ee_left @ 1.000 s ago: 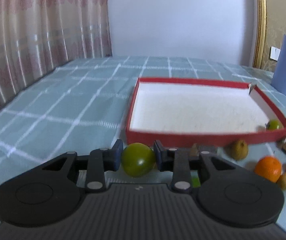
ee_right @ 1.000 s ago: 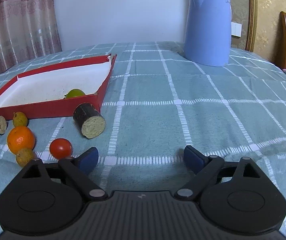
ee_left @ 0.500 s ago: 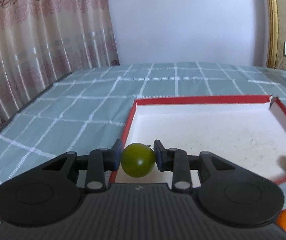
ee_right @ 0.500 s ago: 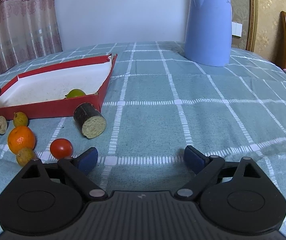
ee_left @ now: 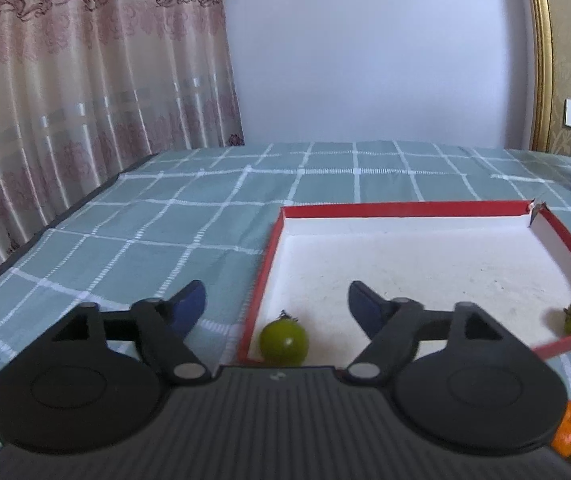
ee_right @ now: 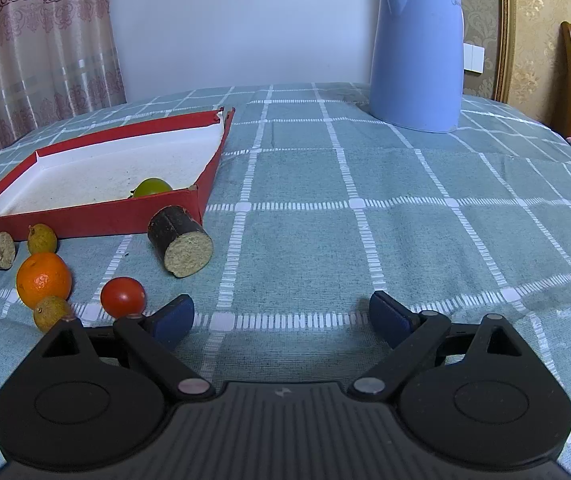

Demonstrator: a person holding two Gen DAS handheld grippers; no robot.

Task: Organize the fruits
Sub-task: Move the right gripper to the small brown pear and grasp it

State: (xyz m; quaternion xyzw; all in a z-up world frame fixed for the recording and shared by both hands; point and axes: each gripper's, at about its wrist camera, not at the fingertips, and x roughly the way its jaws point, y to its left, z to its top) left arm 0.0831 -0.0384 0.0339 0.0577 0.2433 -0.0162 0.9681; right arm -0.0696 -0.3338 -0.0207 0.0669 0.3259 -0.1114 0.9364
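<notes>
The left gripper (ee_left: pixel 277 304) is opening, its jaws clear of the green tomato (ee_left: pixel 284 342) at lower centre, just inside the red tray's (ee_left: pixel 405 208) near corner. It could roll, or be nudged as the gripper leaves. The right gripper (ee_right: pixel 281 316) hangs spread, empty.

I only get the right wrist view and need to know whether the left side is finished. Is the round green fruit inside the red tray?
Observer: Yes. The round green fruit lies in the red-walled, white-floored tray, in the corner nearest the left gripper.
Operator: Is that gripper gripping it?
Observer: No. Its jaws are opening, and neither pad touches the fruit.
Operator: Which way does its stalk face?
Observer: The stalk end is on top, tilted away from the gripper.
</notes>
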